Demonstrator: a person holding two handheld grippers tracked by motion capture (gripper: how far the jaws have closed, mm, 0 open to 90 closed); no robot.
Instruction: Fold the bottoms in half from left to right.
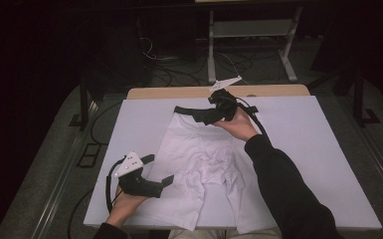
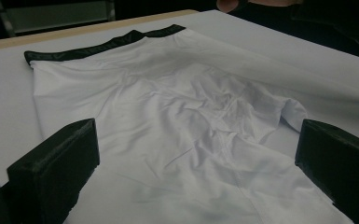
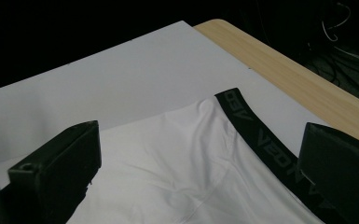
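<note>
Both tools gape over the shorts [image 1: 199, 164]: soft, limp, so we'd pinch the firmer waistband [image 3: 256, 135].

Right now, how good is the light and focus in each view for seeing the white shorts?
High view: the white shorts and the board are lit, the room behind is nearly black. Left gripper view: soft shadows pick out the wrinkles, the near black jaws look blurred. Right gripper view: the black waistband lettering reads sharp, the background is dark.
</note>
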